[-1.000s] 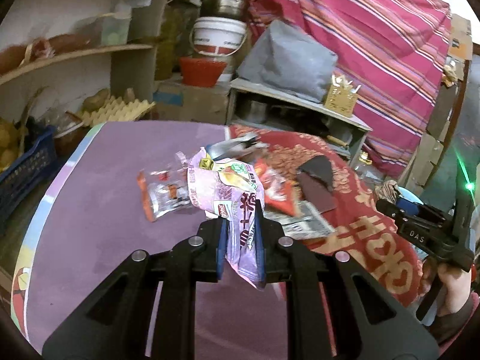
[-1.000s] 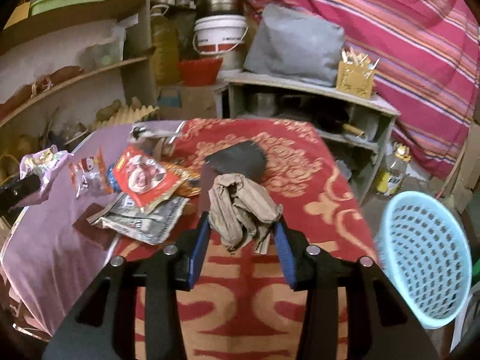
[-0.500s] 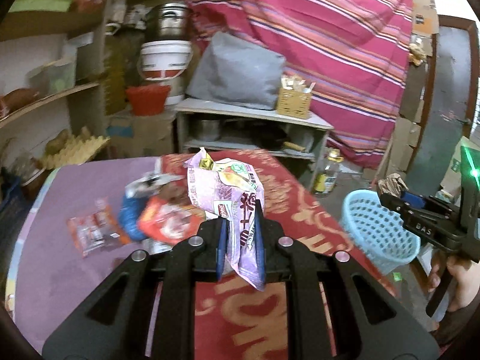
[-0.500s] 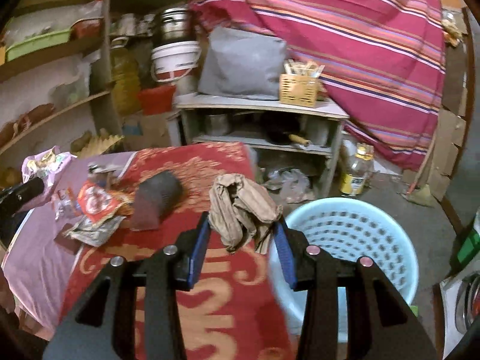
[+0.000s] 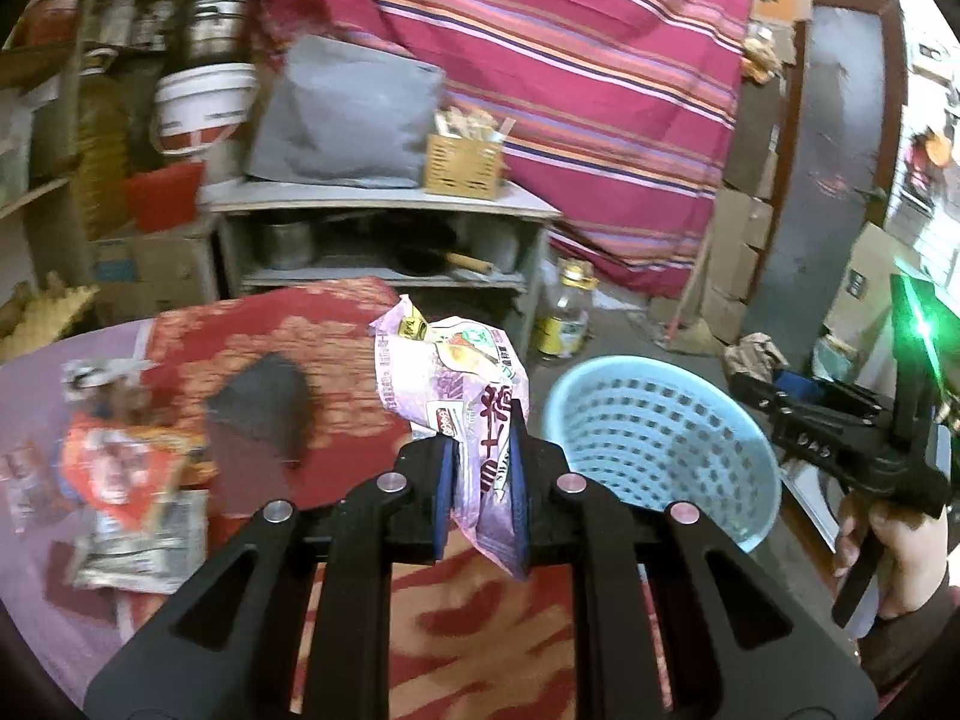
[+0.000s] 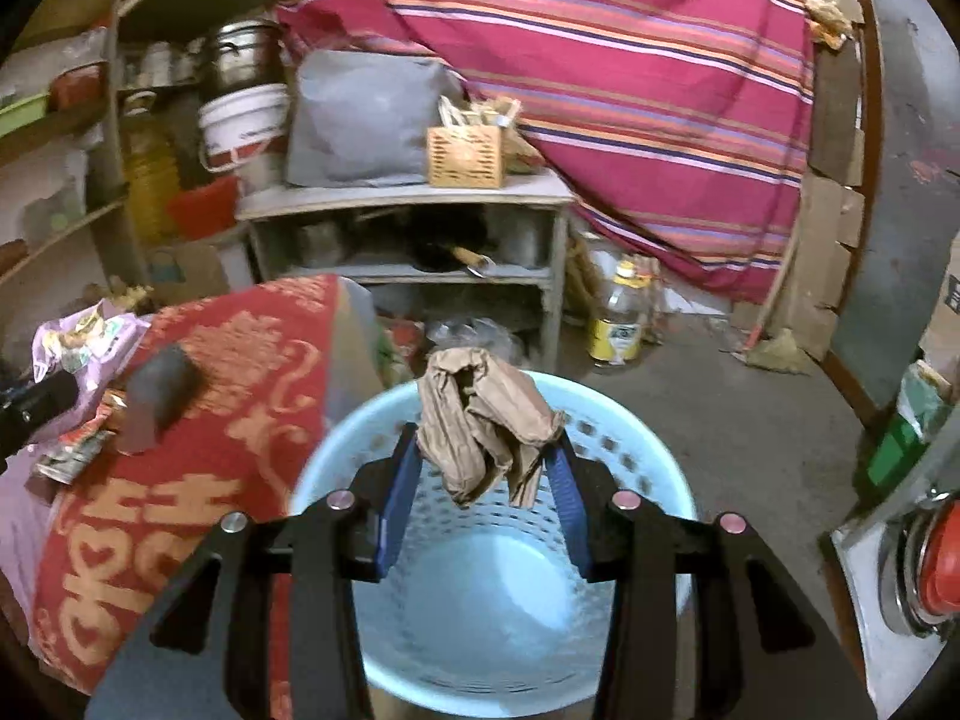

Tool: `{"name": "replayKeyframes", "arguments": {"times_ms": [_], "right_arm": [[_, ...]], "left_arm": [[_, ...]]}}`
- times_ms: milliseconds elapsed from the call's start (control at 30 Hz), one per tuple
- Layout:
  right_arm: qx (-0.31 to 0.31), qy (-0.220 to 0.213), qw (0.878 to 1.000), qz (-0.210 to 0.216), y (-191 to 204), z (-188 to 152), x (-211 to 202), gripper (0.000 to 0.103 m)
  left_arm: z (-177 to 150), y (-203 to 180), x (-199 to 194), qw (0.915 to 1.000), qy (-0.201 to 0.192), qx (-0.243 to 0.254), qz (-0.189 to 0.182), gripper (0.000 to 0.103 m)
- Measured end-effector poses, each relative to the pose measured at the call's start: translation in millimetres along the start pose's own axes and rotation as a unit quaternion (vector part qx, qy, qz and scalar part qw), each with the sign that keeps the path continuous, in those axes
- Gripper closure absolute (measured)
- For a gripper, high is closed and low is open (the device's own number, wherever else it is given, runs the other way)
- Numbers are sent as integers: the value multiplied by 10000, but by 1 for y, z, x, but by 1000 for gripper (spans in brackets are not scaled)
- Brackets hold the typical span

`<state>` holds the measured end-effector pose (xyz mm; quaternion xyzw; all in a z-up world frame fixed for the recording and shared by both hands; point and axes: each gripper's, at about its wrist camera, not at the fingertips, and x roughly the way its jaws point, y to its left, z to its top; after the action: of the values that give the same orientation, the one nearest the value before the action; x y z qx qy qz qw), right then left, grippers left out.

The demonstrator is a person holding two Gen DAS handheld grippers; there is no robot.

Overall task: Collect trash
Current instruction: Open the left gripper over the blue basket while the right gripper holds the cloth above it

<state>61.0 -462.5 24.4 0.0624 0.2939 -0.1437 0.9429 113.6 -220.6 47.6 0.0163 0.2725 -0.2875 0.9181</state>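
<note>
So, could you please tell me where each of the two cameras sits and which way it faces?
Left wrist: on the left gripper, facing across the table toward the light blue basket; its fingers pinch a purple wrapper; the person's right hand shows.
Right wrist: on the right gripper, looking down into the basket; it holds crumpled brown paper.
Shared: basket, wrapper, red tablecloth.

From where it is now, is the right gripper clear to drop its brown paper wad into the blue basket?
Probably yes. The right gripper, shut on the crumpled brown paper, hangs over the open mouth of the light blue basket, with nothing between them. The basket looks empty.
</note>
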Motion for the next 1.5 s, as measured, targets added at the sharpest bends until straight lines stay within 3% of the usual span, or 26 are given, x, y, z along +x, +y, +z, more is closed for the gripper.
{"name": "replayKeyframes", "arguments": {"times_ms": [267,500,600,667,767,967,1100,1167,1433,1500], "right_arm": [[305,60,9995,-51,-32,-8,7,61],[553,169,9982,-128,-55,-14,18,61],[575,180,9981,-159,-57,-14,19,61],[580,196,9980,-174,-57,-16,19,61],[561,214,9980,-188,-54,-15,21,61],[547,231,9980,-205,-51,-15,22,61],[505,231,9983,-199,-45,-15,22,61],[475,226,9984,-190,-42,-15,22,61],[515,242,9983,-106,-31,-12,32,58],[578,244,9980,-63,-27,-11,35,44]], "left_arm": [[-11,-55,56,9979,304,81,-566,89],[-11,-86,88,9952,477,184,-829,88],[-10,-88,97,9941,589,174,-897,77],[-10,-87,101,9939,632,114,-892,61],[-11,-83,103,9937,669,40,-897,60],[-12,-76,93,9973,530,205,-464,37],[-10,-72,80,9983,404,263,-341,34],[-9,-68,69,9989,282,264,-255,26],[-1,-25,11,9993,-152,203,286,12],[0,-13,-3,9986,-229,206,441,10]]}}
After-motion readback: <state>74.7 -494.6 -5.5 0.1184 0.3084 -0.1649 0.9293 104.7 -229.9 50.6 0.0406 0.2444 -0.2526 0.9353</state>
